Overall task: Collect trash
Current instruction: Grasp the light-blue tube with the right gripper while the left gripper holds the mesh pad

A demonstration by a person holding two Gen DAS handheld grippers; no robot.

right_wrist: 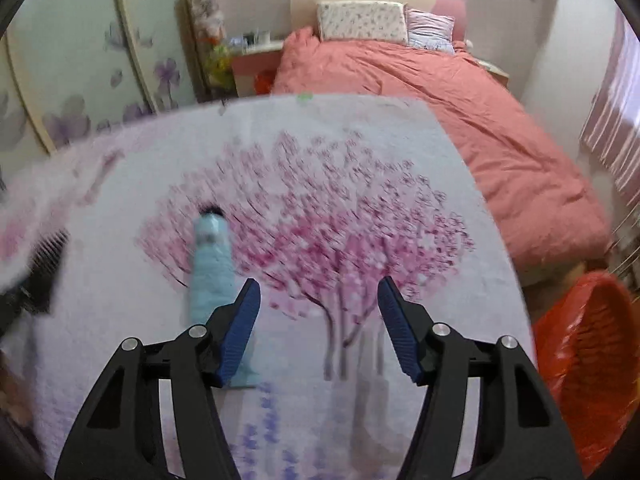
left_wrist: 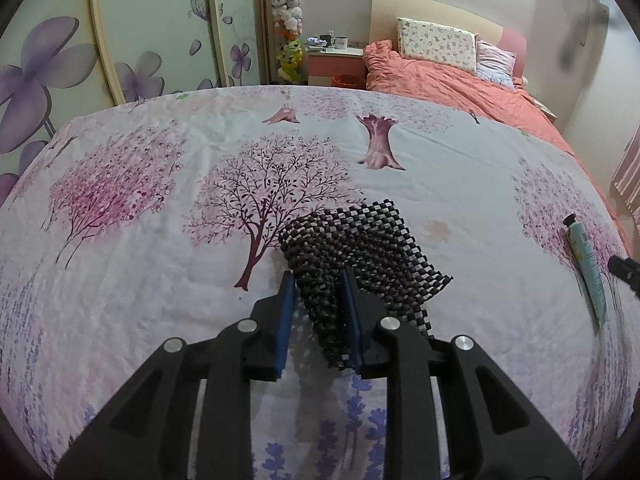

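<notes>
Trash item one, a dark brown open-weave mesh mat piece (left_wrist: 356, 256), lies bunched on the desk under the blossom-tree printed cloth (left_wrist: 160, 280), near the printed tree's trunk. The left gripper (left_wrist: 320, 288) has its blue-padded fingers (left_wrist: 286, 320) closed on the mat's near edge, presumably to lift it. Item two, a pale blue squeeze tube with black cap (right_wrist: 210, 260), lies right of the mat. The right gripper (right_wrist: 318, 300) stands wide open, empty, just right of the tube. A red-lined bin (right_wrist: 588, 360) waits beyond the desk's right edge.
</notes>
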